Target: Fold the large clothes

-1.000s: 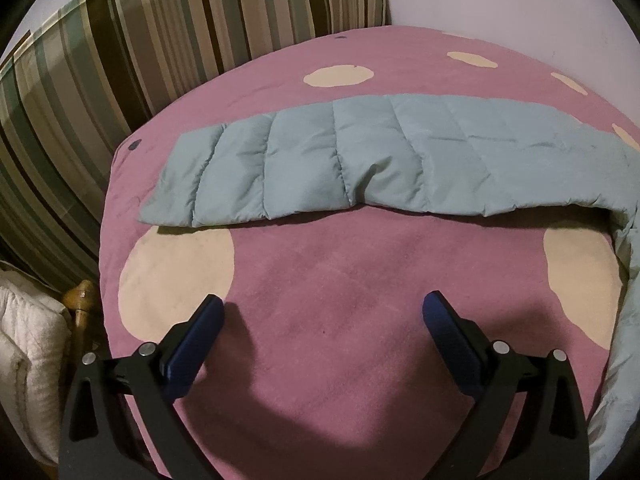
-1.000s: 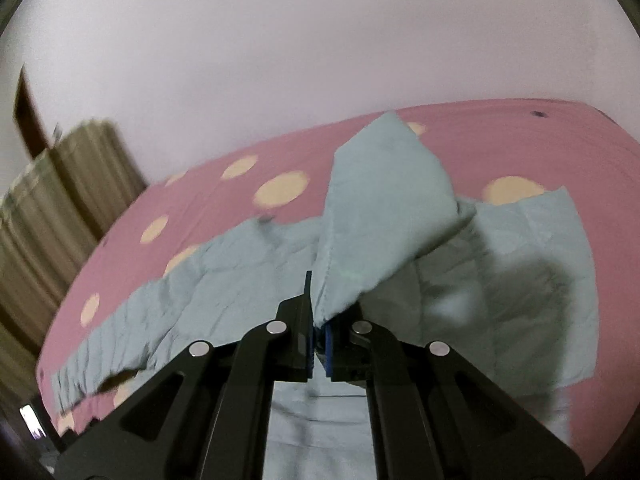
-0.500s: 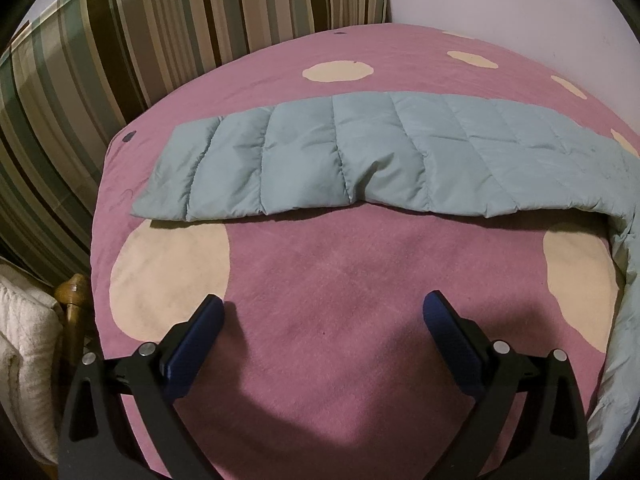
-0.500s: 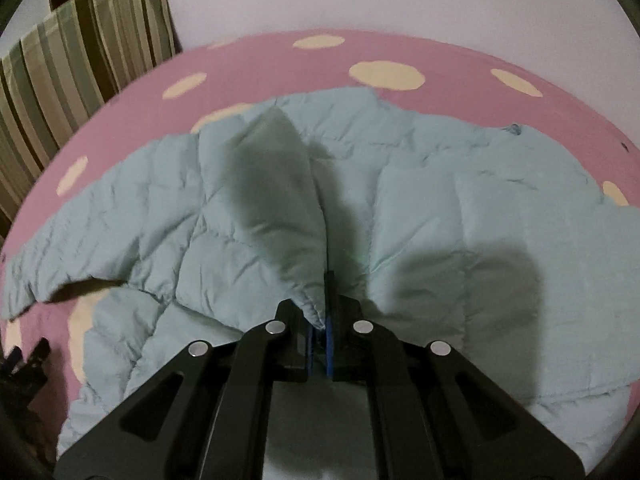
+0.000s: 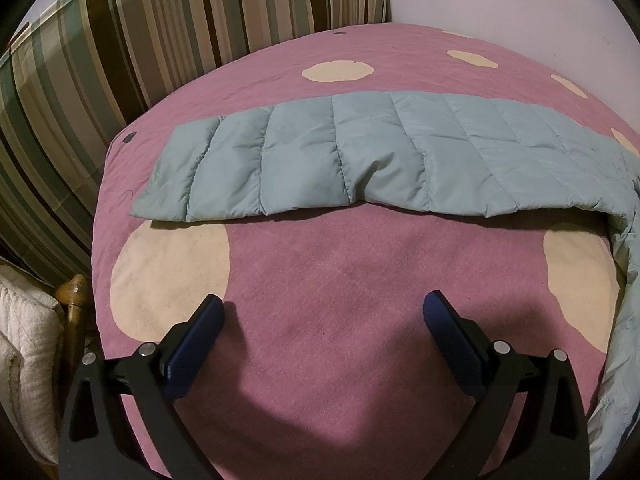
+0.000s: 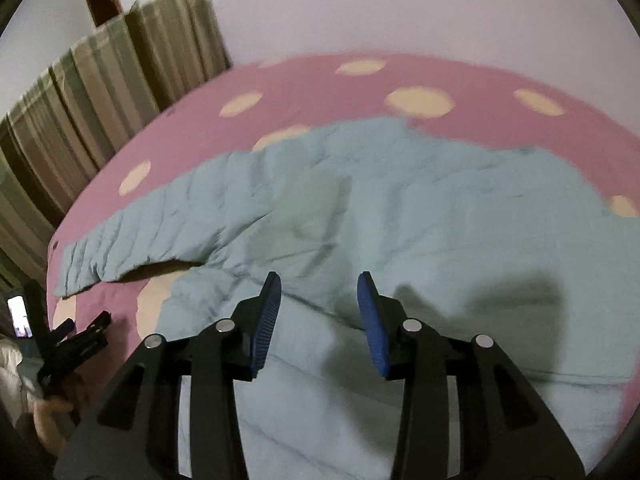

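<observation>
We see right claw (image 6: pixel 319 312) opening, nothing between pads; jacket (image 6: pixel 400 216) flap laid over. Left claw (image 5: pixel 322 330) wide, empty. Sleeve (image 5: pixel 320 156) at 12 o'clock unfolded; most folding remains.

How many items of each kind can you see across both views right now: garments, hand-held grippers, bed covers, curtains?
Light blue quilted jacket: 1
Hand-held grippers: 2, left hand-held gripper open and empty, right hand-held gripper opening with nothing pinched
Pink spotted bed cover: 1
Striped curtain: 1
Total: 5

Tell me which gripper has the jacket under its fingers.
The right gripper, jaws opening over the blue quilted jacket. The left gripper hovers over bare pink bedspread.
</observation>
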The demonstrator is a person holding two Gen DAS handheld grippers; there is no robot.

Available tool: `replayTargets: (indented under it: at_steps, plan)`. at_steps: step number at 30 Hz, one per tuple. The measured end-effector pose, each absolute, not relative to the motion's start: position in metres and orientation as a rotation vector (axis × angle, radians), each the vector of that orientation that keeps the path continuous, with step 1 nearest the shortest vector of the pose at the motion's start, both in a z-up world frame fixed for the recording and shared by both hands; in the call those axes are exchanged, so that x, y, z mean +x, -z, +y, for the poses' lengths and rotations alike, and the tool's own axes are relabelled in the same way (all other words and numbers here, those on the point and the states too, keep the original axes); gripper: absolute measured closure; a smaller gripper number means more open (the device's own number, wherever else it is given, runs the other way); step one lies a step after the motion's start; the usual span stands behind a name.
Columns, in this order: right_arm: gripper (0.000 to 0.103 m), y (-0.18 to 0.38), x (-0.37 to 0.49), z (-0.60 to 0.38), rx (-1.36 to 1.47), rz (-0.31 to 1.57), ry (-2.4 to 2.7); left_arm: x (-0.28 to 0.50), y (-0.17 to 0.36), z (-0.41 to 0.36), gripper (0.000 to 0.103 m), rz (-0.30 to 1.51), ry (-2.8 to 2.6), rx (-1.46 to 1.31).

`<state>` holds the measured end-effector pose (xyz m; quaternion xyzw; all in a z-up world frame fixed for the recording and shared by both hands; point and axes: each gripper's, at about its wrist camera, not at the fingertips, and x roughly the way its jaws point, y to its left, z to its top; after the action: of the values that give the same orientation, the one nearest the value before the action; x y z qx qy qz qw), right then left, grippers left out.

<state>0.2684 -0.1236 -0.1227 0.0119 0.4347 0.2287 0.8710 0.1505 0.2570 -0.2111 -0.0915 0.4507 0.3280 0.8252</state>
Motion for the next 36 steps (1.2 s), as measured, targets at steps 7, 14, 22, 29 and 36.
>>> replayTargets:
  at_steps: [7, 14, 22, 29, 36]
  plan:
    - [0.097, 0.125, 0.282, -0.308, 0.231, 0.911, -0.117, 0.150, 0.211, 0.257, 0.004, 0.959, -0.701, -0.186]
    - [0.101, 0.196, 0.298, -0.344, 0.235, 1.061, -0.038, 0.152, 0.210, 0.256, 0.004, 0.964, -0.711, -0.164]
    - [0.097, 0.168, 0.299, -0.353, 0.300, 1.009, -0.059, 0.152, 0.210, 0.256, 0.004, 0.966, -0.717, -0.148]
    - [0.091, 0.149, 0.349, -0.375, 0.337, 0.923, -0.026, 0.153, 0.210, 0.255, 0.004, 0.968, -0.717, -0.149]
    - [0.094, 0.204, 0.393, -0.381, 0.346, 1.068, 0.009, 0.154, 0.209, 0.253, 0.004, 0.969, -0.721, -0.142]
